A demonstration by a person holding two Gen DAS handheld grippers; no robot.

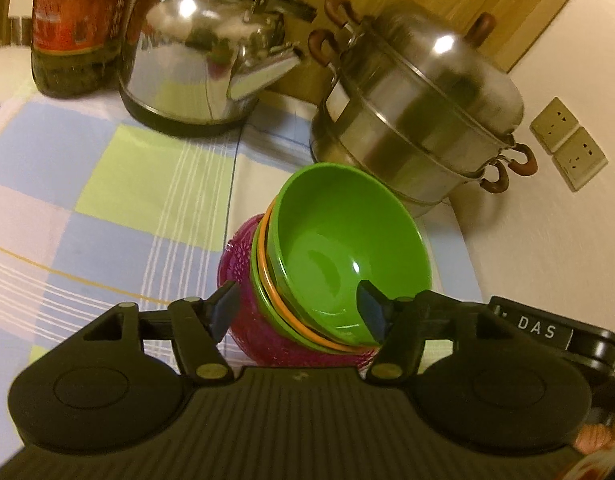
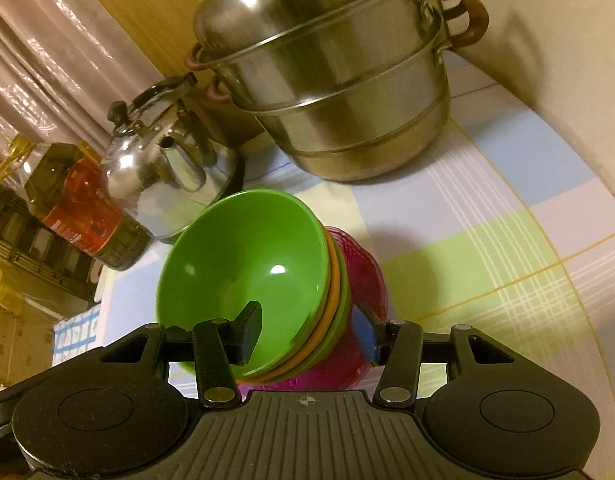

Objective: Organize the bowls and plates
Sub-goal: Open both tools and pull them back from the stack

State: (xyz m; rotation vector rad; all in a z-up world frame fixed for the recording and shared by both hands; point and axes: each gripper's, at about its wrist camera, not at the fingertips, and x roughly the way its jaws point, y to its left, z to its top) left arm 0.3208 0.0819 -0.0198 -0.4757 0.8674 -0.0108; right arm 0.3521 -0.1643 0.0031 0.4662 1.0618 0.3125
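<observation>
A stack of nested bowls sits tilted on the checked tablecloth: a green bowl (image 1: 339, 248) on top, an orange rim (image 1: 267, 280) and another green rim under it, a magenta bowl (image 1: 243, 304) at the bottom. My left gripper (image 1: 297, 310) straddles the stack's near edge, one finger inside the green bowl and one outside the magenta bowl. In the right wrist view the same green bowl (image 2: 243, 256) and magenta bowl (image 2: 363, 264) lie between the fingers of my right gripper (image 2: 307, 336). Both grippers' jaws stand apart around the stack; I cannot tell if they press it.
A steel steamer pot (image 1: 419, 120) stands behind the stack by the wall. A steel kettle (image 1: 203, 52) and an oil bottle (image 1: 75, 24) stand at the back left. Wall sockets (image 1: 567, 148) are on the right. The checked cloth (image 1: 107, 200) extends left.
</observation>
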